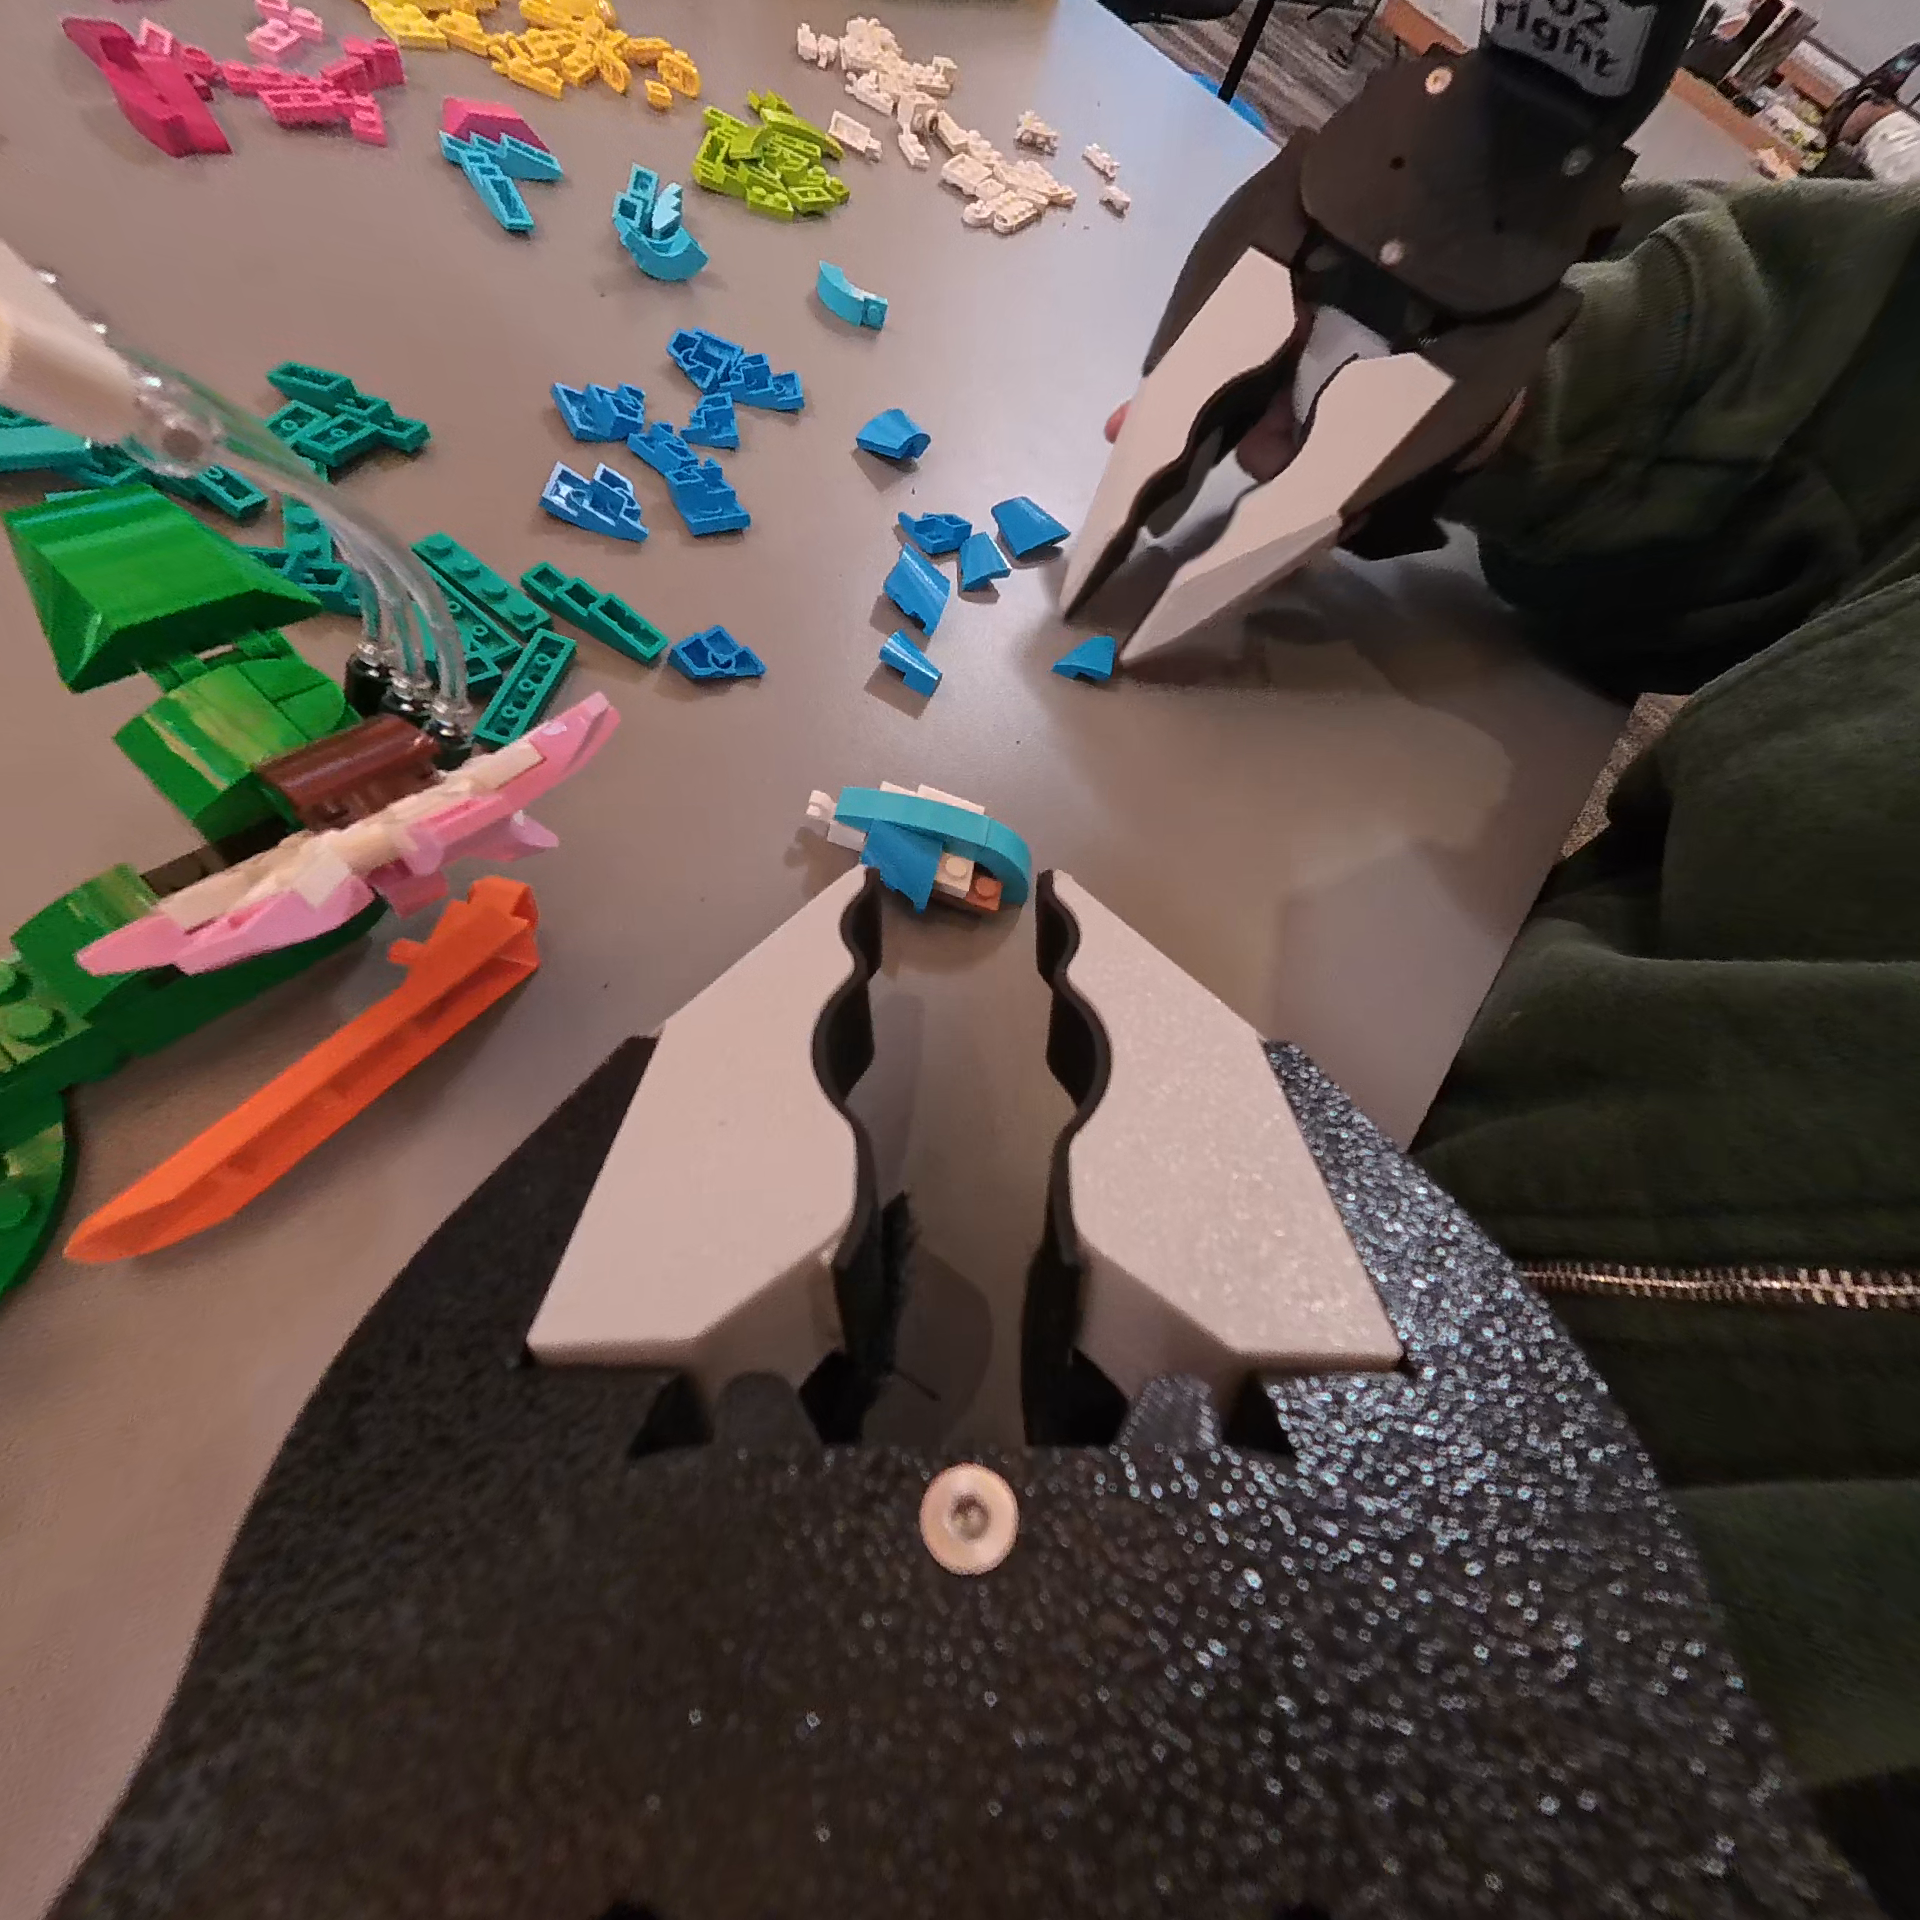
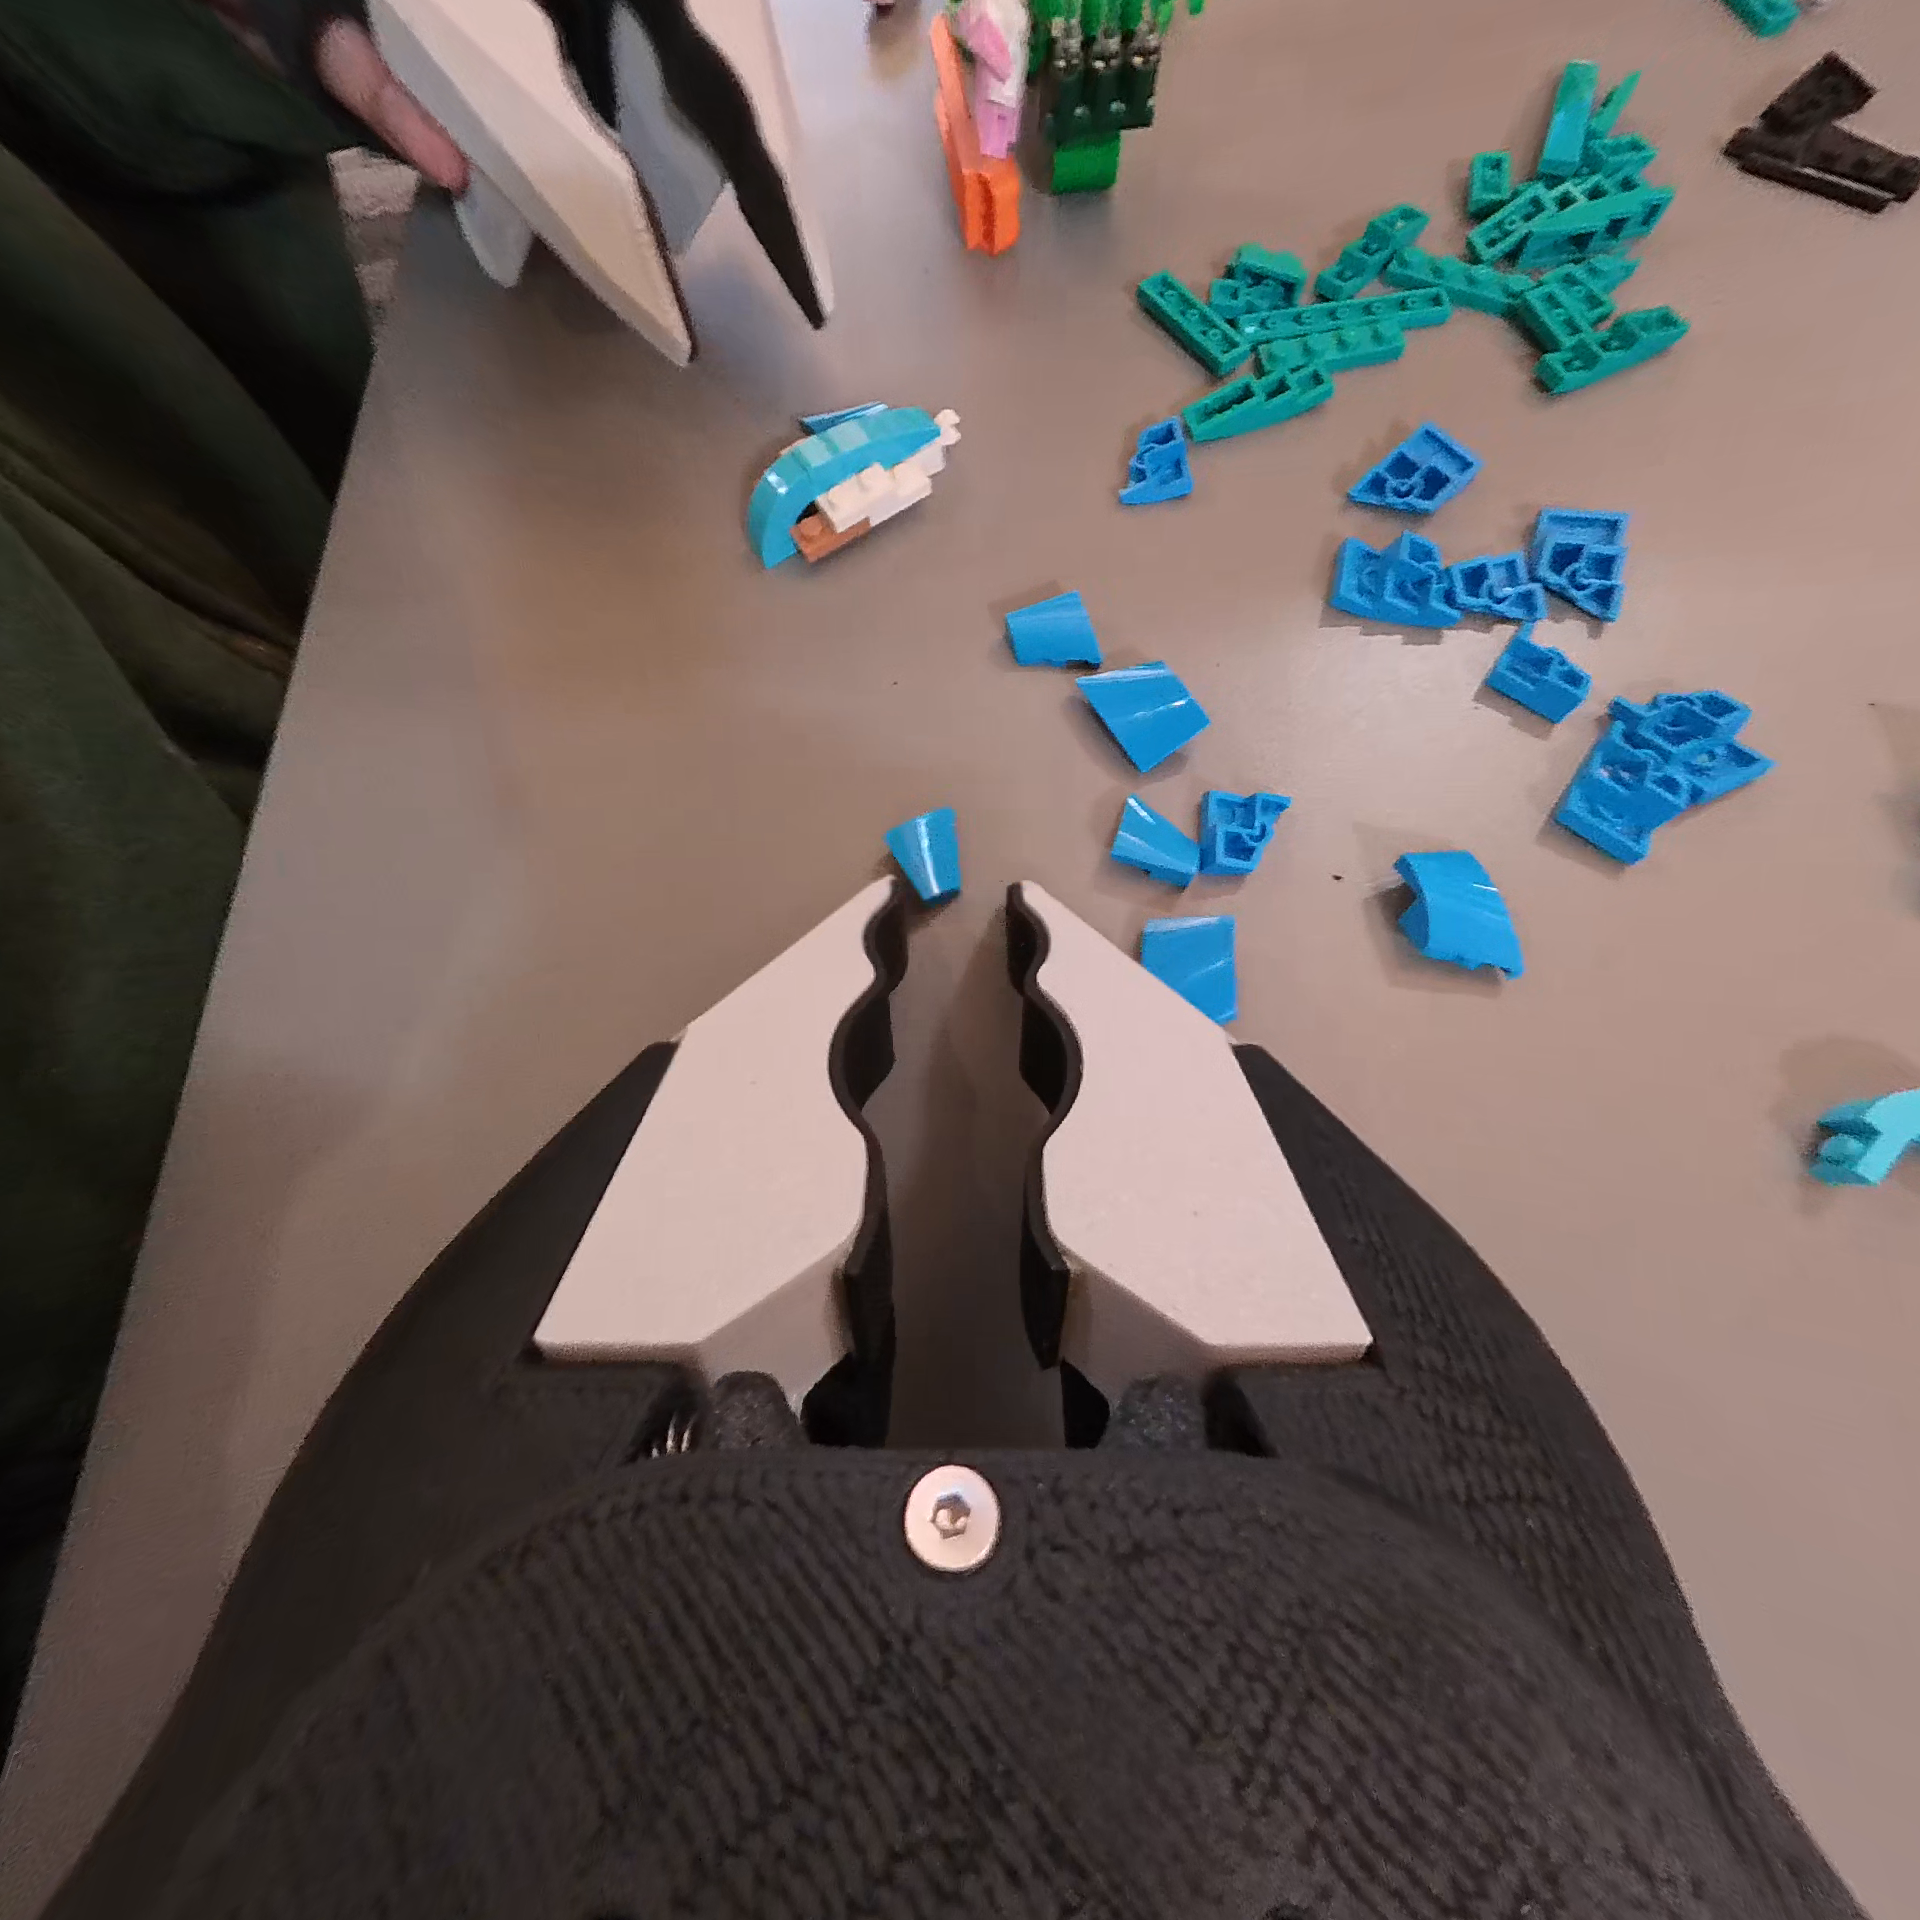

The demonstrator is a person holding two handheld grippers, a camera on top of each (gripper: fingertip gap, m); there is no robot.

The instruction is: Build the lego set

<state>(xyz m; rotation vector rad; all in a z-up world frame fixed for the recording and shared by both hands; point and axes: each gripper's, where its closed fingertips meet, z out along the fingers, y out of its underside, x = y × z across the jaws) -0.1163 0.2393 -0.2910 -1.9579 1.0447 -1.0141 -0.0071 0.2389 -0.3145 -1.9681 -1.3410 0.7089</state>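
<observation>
A small turquoise, white and brown lego assembly lies on the grey table just beyond my left gripper, which is open and empty. It also shows in the right wrist view. My right gripper is open and empty, its tips at a small blue wedge piece on the table. In the left wrist view the right gripper stands tips-down beside that blue wedge. The left gripper shows at the top of the right wrist view.
Loose blue pieces lie to the right of my right gripper. Teal plates, a green and pink build, an orange brick separator, and pink, yellow, lime and white piles lie farther off. The person's green sleeve lies along the table edge. My right fingertips sit around 12 cm from my left ones. To reach the orange brick separator in a straight line is about 9 cm for my left fingers, about 20 cm for my right.
</observation>
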